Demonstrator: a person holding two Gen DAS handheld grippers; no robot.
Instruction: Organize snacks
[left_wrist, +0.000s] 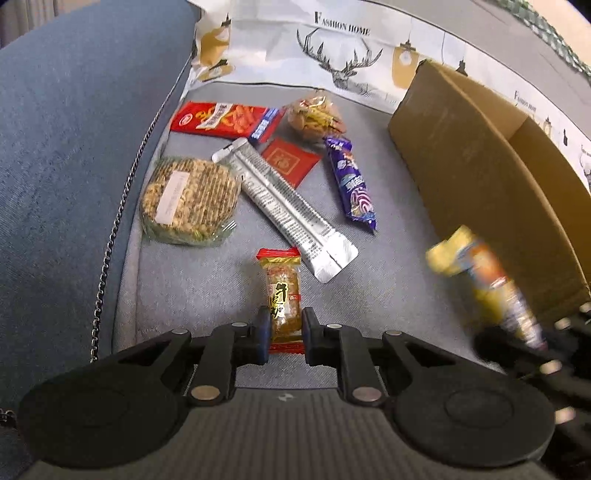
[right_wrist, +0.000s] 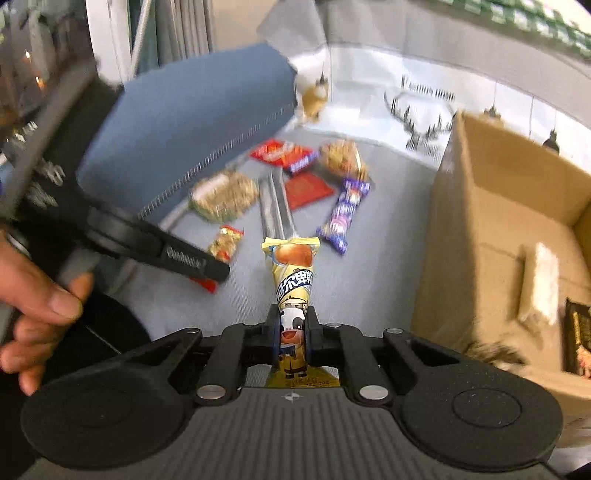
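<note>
Yellow snack (left_wrist: 487, 288) blurred beside the cardboard box (left_wrist: 480, 177); dark packet (right_wrist: 578, 339) edge-cropped.

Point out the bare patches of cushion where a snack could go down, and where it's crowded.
Bare grey cushion lies between the purple packet, the silver packet and the cardboard box. A smaller patch sits before the round cracker pack, left of the amber snack. The back, around the red packet and red envelope, is crowded.

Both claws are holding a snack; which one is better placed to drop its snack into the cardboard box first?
Right, probably. The right claw grips the yellow snack off the cushion, right beside the open cardboard box. The left claw holds the red-ended snack farther from the box.
</note>
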